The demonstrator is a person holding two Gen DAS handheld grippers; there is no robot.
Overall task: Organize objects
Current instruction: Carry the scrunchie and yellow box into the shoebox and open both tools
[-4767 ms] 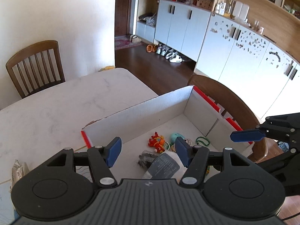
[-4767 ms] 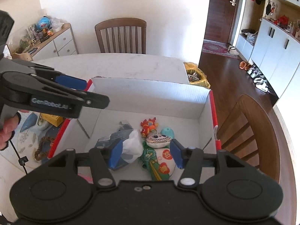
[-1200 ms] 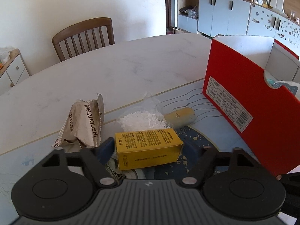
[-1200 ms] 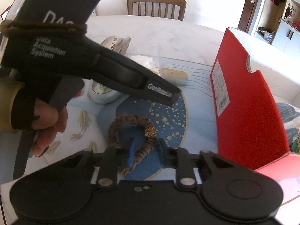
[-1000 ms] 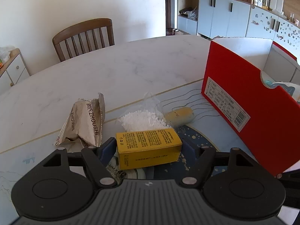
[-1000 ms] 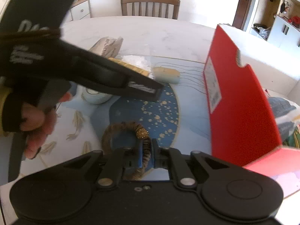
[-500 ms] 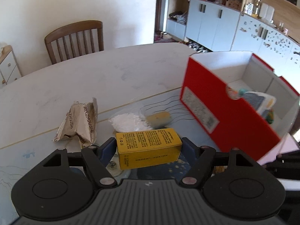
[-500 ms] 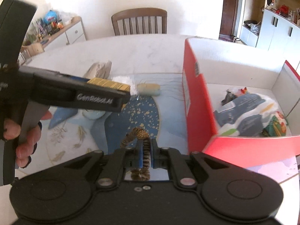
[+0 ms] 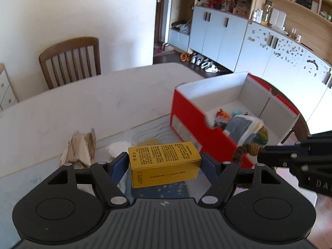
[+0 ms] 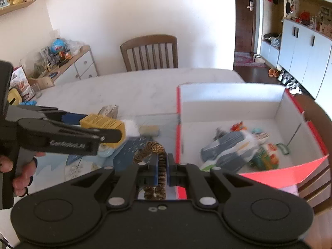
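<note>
- At the far left a person's hand [image 10: 19, 176] was wrapped round the handle of the left gripper [image 9: 165, 162], which hung in the air above the table [image 9: 87, 101].
- That left gripper had its blue pads pressed against the two short ends of a yellow box [image 9: 165, 165], held lengthwise and clear of the tabletop.
- Below and left of the box, a crumpled paper packet [image 9: 79, 149] lay on the table near its near edge, with a small heap of white crumbs [image 9: 117, 148] just beside it on the blue patterned mat [image 10: 126, 151].
- A pale, stubby cylinder [image 10: 149, 130] lay on the mat between the crumbs and the carton.
- The right gripper [image 10: 162, 167] was squeezed tight on a brown scrunchie [image 10: 152, 149], which looped up above the fingers and also hung down behind them; it was off the mat and close to the carton's left wall.
- The red carton [image 10: 178, 124] stood on the right part of the table, open on top, white inside, its near flap folded outward.
- Inside the carton, toward its near side, lay a grey-and-white pouch [image 10: 226, 149], some colourful small toys [image 10: 267, 157], an orange-red toy [image 10: 238, 127] and a green loop [image 10: 283, 147].
- A wooden chair [image 10: 150, 51] stood at the table's far edge.
</note>
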